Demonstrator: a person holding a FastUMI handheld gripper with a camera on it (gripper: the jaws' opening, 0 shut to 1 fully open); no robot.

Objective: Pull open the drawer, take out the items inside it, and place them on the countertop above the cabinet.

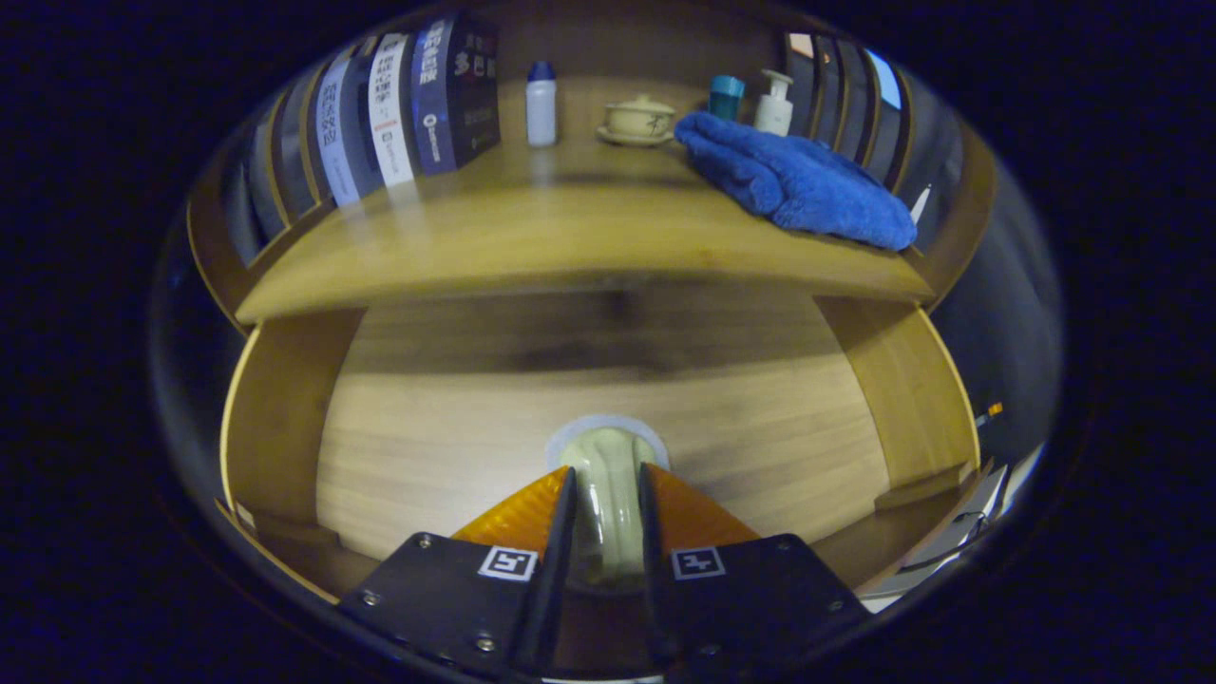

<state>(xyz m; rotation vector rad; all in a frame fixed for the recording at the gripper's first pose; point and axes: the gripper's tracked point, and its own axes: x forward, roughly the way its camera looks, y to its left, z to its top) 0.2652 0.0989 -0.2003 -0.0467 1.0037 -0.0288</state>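
Observation:
The wooden drawer front (608, 399) stands close ahead, below the countertop (570, 237). A pale cream handle (608, 475) juts out from the drawer's middle on a round pale base. My gripper (608, 480) is shut on this handle, one finger pressing each side of it. The drawer looks closed or barely out; its inside is hidden.
On the countertop lie a folded blue towel (793, 176), a small white bottle with a blue cap (541, 103), a lidded ceramic bowl on a saucer (638, 120), a teal cup (727, 95) and a white pump bottle (775, 103). Books (418, 104) stand at the left. Wooden side panels (902, 389) flank the drawer.

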